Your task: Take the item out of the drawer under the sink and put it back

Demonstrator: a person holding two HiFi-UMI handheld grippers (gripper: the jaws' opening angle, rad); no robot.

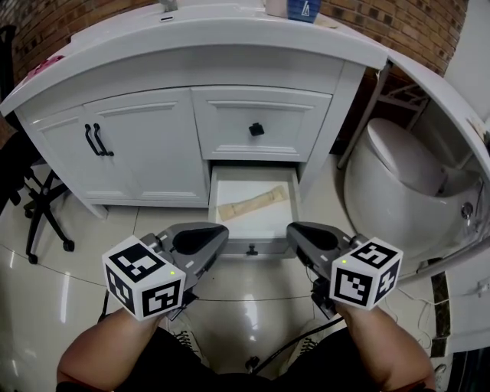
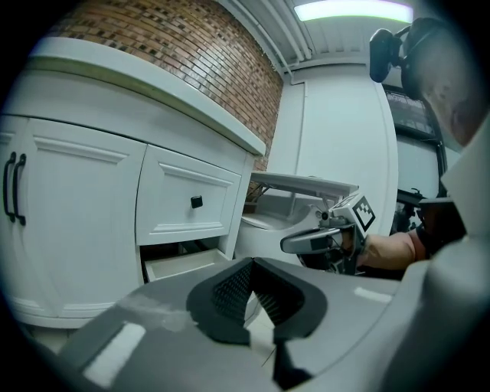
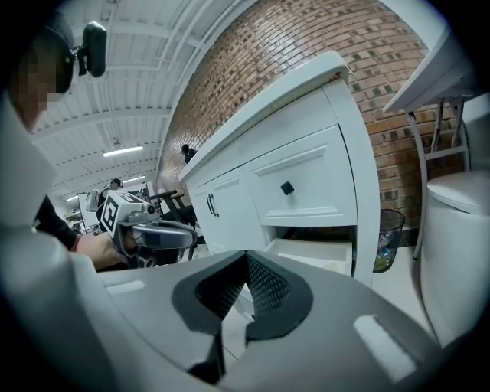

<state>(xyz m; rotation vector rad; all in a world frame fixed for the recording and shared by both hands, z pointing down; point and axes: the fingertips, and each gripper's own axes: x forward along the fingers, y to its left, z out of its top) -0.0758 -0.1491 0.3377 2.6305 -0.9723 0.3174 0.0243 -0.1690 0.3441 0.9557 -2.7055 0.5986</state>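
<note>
You are holding the left gripper (image 1: 203,243) and right gripper (image 1: 310,239), both clenched and empty, before the open white bottom drawer (image 1: 253,246), where the pale beige bone-shaped item (image 1: 253,205) is lying. The take-out looks not yet begun, calling for one gripper to release and reach in. Only the head view is showing the item; the gripper views are catching just the drawer's rim.

White over the cabinet (image 1: 145,153), the drawer (image 1: 269,222) and the toilet (image 1: 398,168). Black on the door handles (image 1: 98,140) and the knob (image 1: 256,129). Pale cream on the item (image 1: 253,204). Red-brown brick pattern on the wall (image 1: 398,19). Grey on the left hand-held gripper (image 1: 220,233) and the right hand-held gripper (image 1: 292,230), each with a black-and-white square-marker cube. Glossy off-white tiles on the floor (image 1: 69,306).
</note>
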